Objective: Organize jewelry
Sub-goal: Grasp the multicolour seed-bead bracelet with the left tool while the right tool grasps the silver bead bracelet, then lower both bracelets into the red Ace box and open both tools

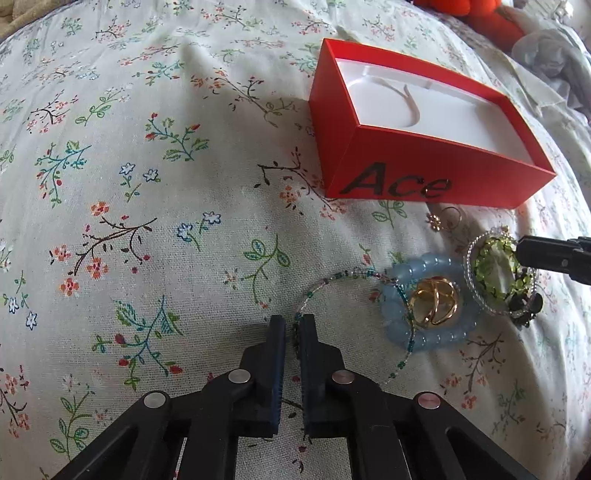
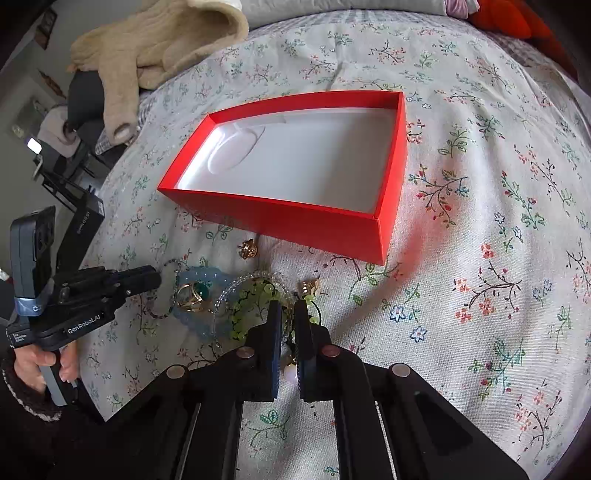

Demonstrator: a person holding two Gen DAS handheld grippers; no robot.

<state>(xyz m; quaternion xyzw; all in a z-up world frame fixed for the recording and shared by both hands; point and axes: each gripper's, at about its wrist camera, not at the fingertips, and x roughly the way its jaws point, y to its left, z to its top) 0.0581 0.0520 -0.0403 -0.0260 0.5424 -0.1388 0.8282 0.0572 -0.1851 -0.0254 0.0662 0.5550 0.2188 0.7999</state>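
Observation:
A red box (image 1: 424,177) with a white insert lies open on the floral bedspread; it also shows in the right wrist view (image 2: 295,221). In front of it lies a pile of jewelry: a blue bead bracelet (image 1: 391,306) around gold rings (image 1: 436,301), a green bead bracelet (image 1: 491,266), a thin teal beaded necklace (image 1: 332,280) and a small gold ring (image 1: 448,218). My left gripper (image 1: 292,325) is shut on the thin necklace. My right gripper (image 2: 289,312) is shut on a dark cord piece with a pale bead (image 2: 290,371), beside the green bracelet (image 2: 251,299).
A beige knit garment (image 2: 147,48) lies at the bed's far left edge. Orange and grey fabric (image 1: 517,26) lies beyond the box. A small gold earring (image 2: 247,249) lies near the box front. Floral bedspread (image 1: 129,184) stretches to the left.

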